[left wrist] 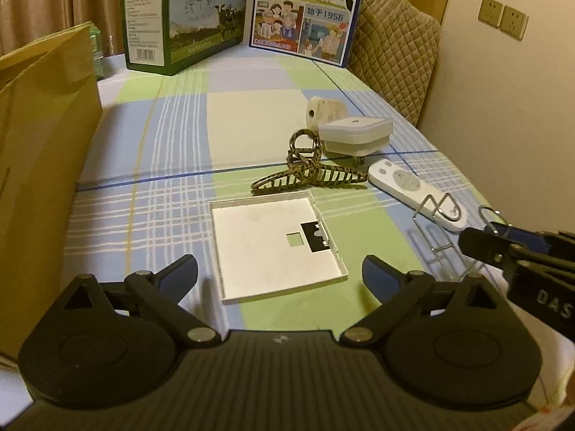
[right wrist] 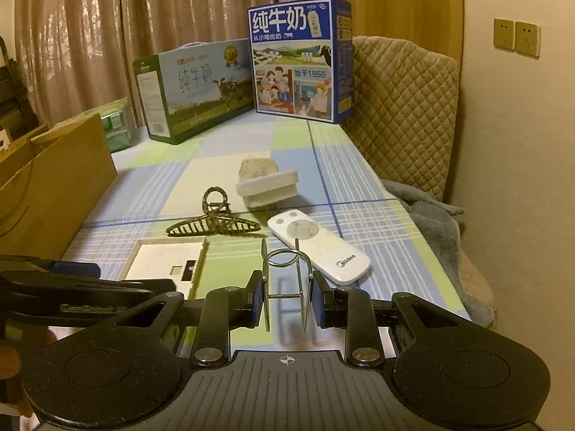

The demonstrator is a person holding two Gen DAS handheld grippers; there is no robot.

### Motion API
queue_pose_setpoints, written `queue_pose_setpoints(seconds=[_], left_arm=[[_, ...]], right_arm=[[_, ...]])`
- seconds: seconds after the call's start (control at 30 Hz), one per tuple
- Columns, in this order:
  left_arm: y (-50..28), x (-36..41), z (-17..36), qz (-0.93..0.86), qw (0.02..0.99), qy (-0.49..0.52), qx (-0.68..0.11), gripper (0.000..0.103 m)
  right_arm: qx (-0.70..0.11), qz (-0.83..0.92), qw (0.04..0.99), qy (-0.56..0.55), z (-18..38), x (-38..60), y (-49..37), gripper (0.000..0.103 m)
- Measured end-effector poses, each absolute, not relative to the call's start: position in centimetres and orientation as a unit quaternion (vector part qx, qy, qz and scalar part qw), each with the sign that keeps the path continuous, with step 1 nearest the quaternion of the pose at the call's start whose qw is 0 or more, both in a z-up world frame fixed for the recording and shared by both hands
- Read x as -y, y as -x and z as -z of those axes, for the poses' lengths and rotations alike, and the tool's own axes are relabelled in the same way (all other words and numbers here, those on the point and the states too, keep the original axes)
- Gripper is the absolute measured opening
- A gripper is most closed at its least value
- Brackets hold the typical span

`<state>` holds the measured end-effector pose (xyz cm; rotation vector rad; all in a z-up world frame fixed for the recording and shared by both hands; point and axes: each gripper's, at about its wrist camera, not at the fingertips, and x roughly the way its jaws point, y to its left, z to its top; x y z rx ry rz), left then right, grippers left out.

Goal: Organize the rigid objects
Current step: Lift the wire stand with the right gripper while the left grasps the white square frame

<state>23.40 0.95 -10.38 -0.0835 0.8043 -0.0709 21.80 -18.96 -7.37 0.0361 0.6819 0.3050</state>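
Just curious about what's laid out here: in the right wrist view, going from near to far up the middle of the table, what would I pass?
Wire rack held in the right claw → white remote → patterned hair clip → white plug adapter → blue milk carton box.

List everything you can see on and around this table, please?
wire rack: one, silver metal, near edge, between the right gripper's fingers
remote control: one, white, just beyond the rack
hair claw clip: one, brown patterned, mid-table
flat square tray: one, white, near side
plug-in adapter: one, white, behind the remote
pale block: one, beige, behind the adapter
milk cartons: two, green and blue, far end
cardboard box: one, brown, left edge
tablecloth: one, blue-green plaid
left gripper: black, open above the tray
right gripper: black, closed on the rack
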Motion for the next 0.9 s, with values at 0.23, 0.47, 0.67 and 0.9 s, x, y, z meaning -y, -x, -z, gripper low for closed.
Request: queue_pose_setpoints(seconds=[0.23,0.47,0.67,0.9], left_arm=[[-25.3,0.8,11.8,0.005,0.914,0.007,-0.406,0.097],[-24.7,0.3,12.0,0.006,0.909,-0.006,-0.417,0.088],[-19.6,-1.4,11.2,0.006,0.901,-0.019,-0.433,0.088],[-15.2,-3.0,10.4,0.011,0.904,-0.011,-0.427,0.092]], right_arm=[[-0.338,-0.134,0.931,-0.022,7.6,19.4,-22.1,0.024],[-0.340,-0.138,0.930,-0.019,7.7,19.1,-22.0,0.024],[-0.341,-0.150,0.928,-0.022,7.4,18.9,-21.3,0.024],[-0.345,-0.165,0.924,-0.023,6.7,18.7,-19.4,0.024]])
